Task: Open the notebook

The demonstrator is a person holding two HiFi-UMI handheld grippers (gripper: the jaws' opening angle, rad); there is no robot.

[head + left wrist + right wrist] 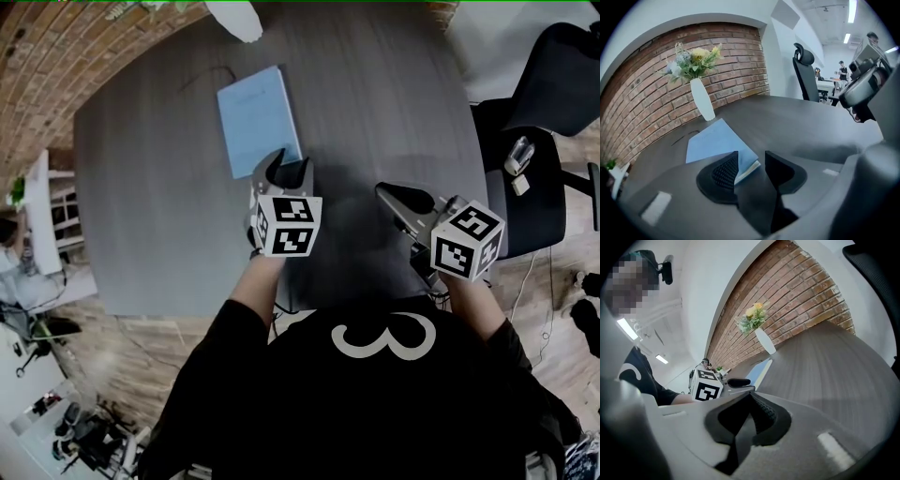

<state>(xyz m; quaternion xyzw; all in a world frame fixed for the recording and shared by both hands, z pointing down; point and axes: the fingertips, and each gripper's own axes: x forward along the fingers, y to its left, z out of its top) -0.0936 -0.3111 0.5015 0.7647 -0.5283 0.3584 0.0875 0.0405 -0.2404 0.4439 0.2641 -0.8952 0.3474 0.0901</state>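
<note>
A light blue notebook [258,117] lies closed on the dark grey table [375,112], toward its far side. My left gripper [289,169] sits low at the notebook's near right corner. In the left gripper view the notebook [712,140] has that corner between the spread jaws of the left gripper [752,164], and neither pad presses on it. My right gripper [398,194] hovers over bare table to the right, well apart from the notebook. In its own view the right gripper [751,397] has its jaws together with nothing in them, and the notebook [759,373] shows far off.
A white vase [239,19] with flowers stands just beyond the notebook, against a brick wall [37,56]. A black office chair [544,112] stands at the table's right edge. Bare tabletop lies between the two grippers and to the notebook's right.
</note>
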